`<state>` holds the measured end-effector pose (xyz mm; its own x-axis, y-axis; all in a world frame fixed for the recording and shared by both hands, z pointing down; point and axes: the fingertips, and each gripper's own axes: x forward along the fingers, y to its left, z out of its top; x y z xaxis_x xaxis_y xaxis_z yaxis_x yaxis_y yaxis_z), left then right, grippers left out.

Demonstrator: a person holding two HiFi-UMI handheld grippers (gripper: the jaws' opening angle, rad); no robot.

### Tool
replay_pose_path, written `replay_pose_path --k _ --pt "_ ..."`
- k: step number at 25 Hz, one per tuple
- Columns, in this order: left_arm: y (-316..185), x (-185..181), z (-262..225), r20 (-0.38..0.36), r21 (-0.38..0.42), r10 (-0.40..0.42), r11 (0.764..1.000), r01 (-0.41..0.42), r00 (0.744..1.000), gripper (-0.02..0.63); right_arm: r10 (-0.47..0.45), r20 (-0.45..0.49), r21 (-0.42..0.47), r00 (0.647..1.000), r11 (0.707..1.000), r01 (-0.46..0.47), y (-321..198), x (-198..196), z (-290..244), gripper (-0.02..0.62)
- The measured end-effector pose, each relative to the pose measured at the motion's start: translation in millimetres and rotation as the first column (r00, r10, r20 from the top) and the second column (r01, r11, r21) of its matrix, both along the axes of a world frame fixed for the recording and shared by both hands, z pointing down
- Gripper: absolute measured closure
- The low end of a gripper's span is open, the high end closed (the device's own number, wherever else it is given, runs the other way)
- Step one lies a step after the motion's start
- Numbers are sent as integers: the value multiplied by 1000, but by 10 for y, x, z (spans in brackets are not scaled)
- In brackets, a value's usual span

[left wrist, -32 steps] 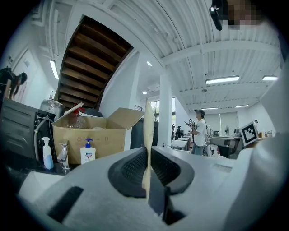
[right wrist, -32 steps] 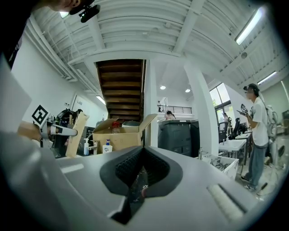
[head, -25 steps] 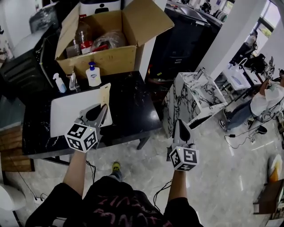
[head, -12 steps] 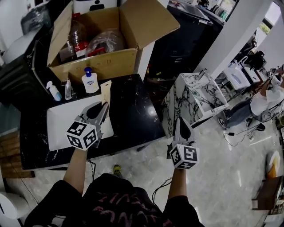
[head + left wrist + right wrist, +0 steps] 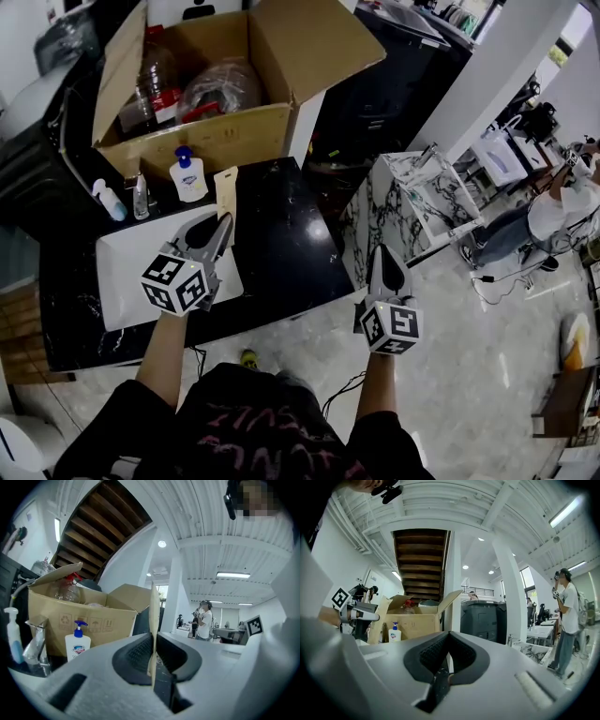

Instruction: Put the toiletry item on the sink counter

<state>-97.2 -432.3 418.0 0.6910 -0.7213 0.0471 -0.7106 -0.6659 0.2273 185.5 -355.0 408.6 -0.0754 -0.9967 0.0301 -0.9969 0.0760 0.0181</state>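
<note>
L: I see the left claw (image 5: 221,222) clamped on a thin flat beige toiletry item (image 5: 224,190), upright above the black marble counter (image 5: 281,234) at the white rectangular sink basin's (image 5: 127,258) right rim | R: right claw (image 5: 381,255) closed, empty, off the counter's right edge | white pump soap bottle (image 5: 187,176) at the counter's back edge

Shows an open cardboard box (image 5: 197,141) with a clear bottle (image 5: 157,75) inside. Has a white pump bottle (image 5: 187,178) just before it, a spray bottle (image 5: 105,200) farther left.
</note>
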Motion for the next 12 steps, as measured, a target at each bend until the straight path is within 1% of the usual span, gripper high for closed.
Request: replay_pose_path --k 7,12 --pt "-52 43 76 3 -21 -3 1000 3 1000 574 -7 2 -8 1000 1000 7 -90 27 41 583" --pt "-101 105 71 10 -21 -21 1000 21 1000 574 -32 5 -3 999 999 32 -213 77 30 583"
